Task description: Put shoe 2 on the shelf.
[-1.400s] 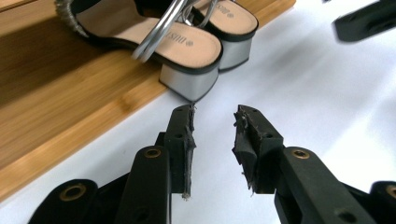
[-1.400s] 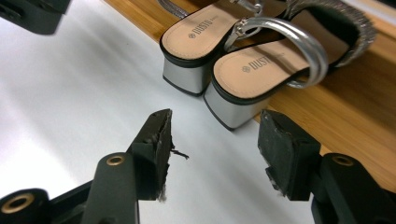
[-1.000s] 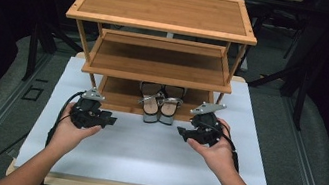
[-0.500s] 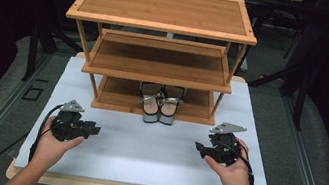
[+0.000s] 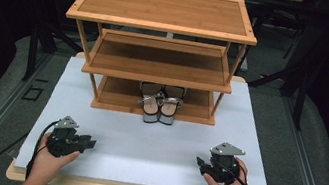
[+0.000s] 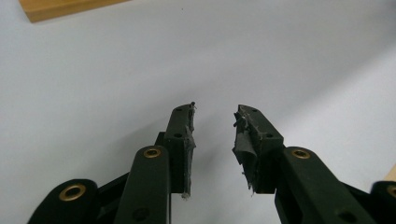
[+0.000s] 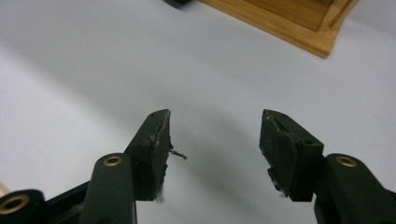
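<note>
A three-tier bamboo shoe rack (image 5: 162, 21) stands at the far side of the white table (image 5: 154, 141). Its bottom shelf holds one pair of grey strappy sandals (image 5: 160, 103) — toes jutting past the front edge; the two upper shelves are bare. The left gripper (image 5: 88, 143) and right gripper (image 5: 201, 163) rest near the table's front edge, well apart — both with jaws parted, holding nothing.

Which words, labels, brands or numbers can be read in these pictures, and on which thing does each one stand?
None can be read.
The wooden shelf has bare boards with no label.
The pair of sandals on its lowest board shows no brand that can be made out; they are too small to tell.
The white table is plain.
The left tool and right tool bear no marking.
</note>
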`<act>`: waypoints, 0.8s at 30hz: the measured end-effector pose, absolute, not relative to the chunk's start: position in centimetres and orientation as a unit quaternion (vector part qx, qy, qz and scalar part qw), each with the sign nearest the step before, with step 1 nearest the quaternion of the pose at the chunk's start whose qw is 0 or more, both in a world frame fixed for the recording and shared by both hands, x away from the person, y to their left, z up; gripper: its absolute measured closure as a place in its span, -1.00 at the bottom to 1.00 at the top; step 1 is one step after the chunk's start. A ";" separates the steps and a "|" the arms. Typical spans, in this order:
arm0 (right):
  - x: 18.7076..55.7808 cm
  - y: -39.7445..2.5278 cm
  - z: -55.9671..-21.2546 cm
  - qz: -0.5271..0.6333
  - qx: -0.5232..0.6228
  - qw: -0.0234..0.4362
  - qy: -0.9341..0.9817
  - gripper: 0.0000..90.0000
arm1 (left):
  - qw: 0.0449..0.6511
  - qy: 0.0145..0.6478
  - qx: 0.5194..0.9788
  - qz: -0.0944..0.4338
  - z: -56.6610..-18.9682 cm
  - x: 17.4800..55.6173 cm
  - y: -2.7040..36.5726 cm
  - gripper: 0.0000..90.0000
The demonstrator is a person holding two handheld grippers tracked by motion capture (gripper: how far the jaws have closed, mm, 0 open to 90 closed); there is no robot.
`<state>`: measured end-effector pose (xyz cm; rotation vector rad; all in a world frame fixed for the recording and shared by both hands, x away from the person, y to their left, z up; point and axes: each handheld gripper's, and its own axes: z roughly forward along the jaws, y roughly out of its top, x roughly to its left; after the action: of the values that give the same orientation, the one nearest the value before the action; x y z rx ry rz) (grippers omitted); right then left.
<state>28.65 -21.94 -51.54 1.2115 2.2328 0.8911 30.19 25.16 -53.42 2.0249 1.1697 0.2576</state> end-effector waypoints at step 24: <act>28.5 -23.9 -55.8 0.340 0.478 0.217 0.780 -0.06 | 0.362 0.479 0.788 0.137 -55.2 30.8 26.4 0.44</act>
<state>28.52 -23.87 -55.76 1.3240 2.1599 0.9429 30.81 26.36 -55.20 2.0287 1.2338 0.3534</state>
